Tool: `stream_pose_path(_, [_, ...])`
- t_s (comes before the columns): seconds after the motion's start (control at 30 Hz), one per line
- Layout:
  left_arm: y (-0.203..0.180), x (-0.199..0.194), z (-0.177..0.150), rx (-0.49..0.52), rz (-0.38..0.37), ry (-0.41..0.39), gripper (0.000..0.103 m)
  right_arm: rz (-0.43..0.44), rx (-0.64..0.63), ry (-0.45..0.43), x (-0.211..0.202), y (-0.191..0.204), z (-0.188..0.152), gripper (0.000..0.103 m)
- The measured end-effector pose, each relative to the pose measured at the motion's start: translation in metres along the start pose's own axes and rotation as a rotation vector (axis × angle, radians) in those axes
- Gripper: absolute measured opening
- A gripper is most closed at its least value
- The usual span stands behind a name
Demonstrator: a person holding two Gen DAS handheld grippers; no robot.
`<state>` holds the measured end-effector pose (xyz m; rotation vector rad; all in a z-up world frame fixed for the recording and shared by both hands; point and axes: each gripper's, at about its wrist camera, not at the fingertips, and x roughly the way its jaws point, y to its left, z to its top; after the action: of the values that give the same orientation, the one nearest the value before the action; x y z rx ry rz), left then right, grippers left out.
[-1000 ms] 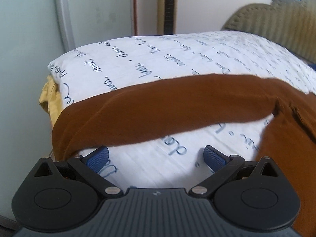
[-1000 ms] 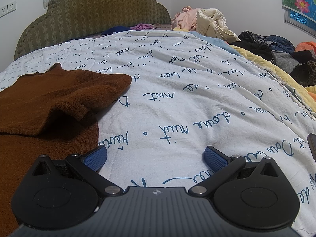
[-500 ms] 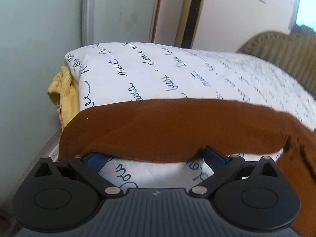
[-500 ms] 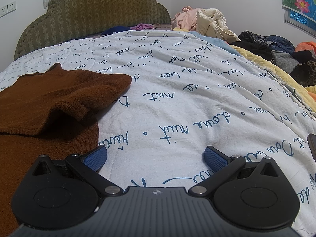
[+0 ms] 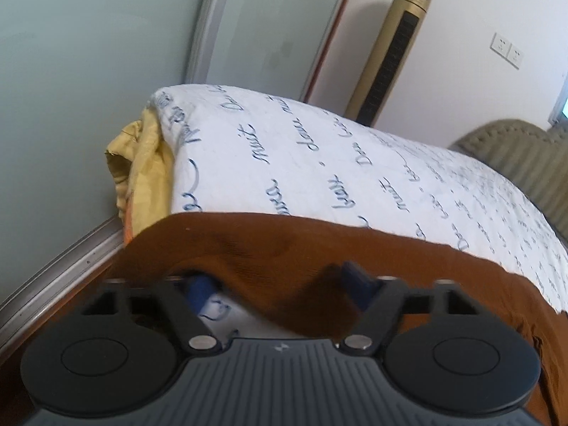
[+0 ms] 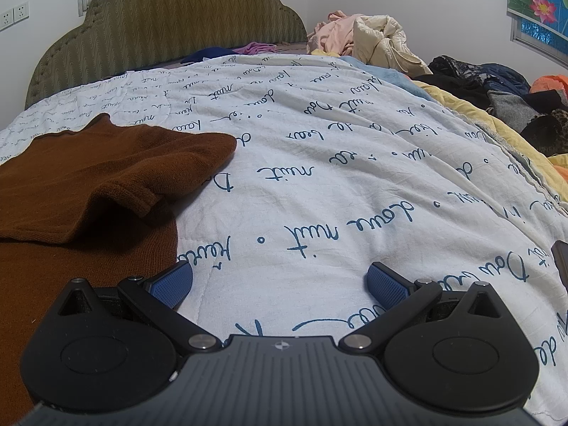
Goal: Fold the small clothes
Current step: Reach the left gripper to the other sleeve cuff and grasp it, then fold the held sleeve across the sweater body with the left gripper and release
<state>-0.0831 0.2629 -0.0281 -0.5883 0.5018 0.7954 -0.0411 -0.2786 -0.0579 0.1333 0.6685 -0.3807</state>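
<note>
A brown knit garment [image 5: 319, 248] lies on the white quilt with blue script [image 5: 319, 163]. In the left wrist view its sleeve runs across the front and drapes between and over my left gripper's blue pads [image 5: 204, 289]. My left gripper [image 5: 280, 284] has its jaws wide apart, with the cloth sagging into the gap. In the right wrist view the garment [image 6: 88, 177] lies at the left, one part folded over. My right gripper [image 6: 280, 284] is open and empty over the quilt [image 6: 355, 177], its left pad by the garment's edge.
The bed corner with a yellow sheet [image 5: 142, 174] and the wall are at the left in the left wrist view. A gold tower fan [image 5: 394, 46] stands behind. A green headboard [image 6: 159, 35] and a pile of clothes [image 6: 461, 81] border the quilt.
My left gripper has moved forward and under the brown sleeve, which now drapes over its pads. The right gripper has not moved.
</note>
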Motion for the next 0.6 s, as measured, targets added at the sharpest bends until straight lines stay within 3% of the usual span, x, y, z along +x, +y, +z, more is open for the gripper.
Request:
stream_pose_path(0.2, [0.007, 0.004, 0.006, 0.008, -0.030, -0.007, 0.012, 0.000, 0.000, 0.000, 0.000, 0.000, 0.000, 0.103])
stream_pose_path(0.4, [-0.019, -0.015, 0.001, 0.218, -0.003, -0.135, 0.008, 0.000, 0.000, -0.001, 0.000, 0.000, 0.000, 0.103])
stream_pose_path(0.6, [-0.066, -0.032, 0.006, 0.403, -0.075, -0.235, 0.008, -0.010, -0.011, 0.001, 0.000, 0.001, -0.001, 0.103])
